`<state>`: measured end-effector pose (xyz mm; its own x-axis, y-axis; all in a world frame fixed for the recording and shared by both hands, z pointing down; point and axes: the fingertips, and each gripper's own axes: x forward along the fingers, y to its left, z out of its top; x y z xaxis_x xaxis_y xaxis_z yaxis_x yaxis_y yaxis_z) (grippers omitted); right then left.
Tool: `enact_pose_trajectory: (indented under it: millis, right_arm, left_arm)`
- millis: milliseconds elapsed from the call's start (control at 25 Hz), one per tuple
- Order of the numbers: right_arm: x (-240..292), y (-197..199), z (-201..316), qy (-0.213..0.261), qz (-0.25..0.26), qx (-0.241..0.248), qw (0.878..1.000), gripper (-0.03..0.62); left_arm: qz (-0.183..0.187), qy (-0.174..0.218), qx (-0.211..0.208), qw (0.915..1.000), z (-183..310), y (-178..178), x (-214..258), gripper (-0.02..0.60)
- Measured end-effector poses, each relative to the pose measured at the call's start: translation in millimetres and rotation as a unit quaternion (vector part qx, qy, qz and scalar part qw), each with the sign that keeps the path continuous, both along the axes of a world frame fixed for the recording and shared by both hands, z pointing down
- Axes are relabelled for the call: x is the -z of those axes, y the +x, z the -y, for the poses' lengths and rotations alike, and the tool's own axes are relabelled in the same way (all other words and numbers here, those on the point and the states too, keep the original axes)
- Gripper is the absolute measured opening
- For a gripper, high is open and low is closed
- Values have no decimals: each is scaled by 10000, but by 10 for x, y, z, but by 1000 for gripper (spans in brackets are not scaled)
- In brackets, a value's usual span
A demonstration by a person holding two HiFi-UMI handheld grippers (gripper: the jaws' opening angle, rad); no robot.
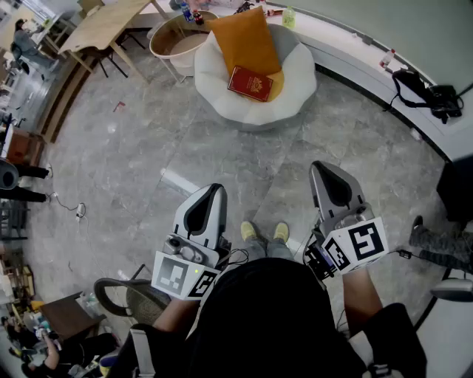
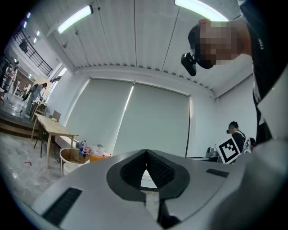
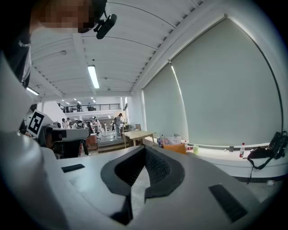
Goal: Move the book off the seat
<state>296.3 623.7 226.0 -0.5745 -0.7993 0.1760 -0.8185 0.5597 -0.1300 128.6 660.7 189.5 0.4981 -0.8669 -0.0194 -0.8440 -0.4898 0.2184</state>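
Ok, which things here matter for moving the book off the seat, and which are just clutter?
Job: red book; white chair under it; left gripper and right gripper, jaws shut, empty.
Lying about: orange cushion, wooden table, round tub, black bag, green bottle.

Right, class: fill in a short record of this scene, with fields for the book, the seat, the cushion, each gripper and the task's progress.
book: red book, lying flat on the seat, overlapping the cushion's lower end
seat: white round padded seat, on the grey floor ahead of the person
cushion: orange cushion, leaning on the seat's back
left gripper: left gripper, fingers together, empty, well short of the seat
right gripper: right gripper, fingers together, empty, well short of the seat
progress: not begun; book untouched
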Motion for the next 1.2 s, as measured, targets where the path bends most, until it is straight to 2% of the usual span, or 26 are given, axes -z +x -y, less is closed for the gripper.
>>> enact_pose_trajectory:
  millis: [320, 880, 1200]
  right_arm:
    - [101, -391, 77, 50, 260, -43, 9996, 9]
    - [35, -920, 118, -85, 294, 152, 9994, 9]
    - [27, -1193, 55, -64, 215, 197, 9996, 9]
  left_arm:
    - [201, 32, -53, 9998, 98, -365, 39, 11]
    - [7, 64, -316, 9995, 303, -827, 22, 11]
    - [-99, 54, -425, 9990, 221, -1024, -38, 11]
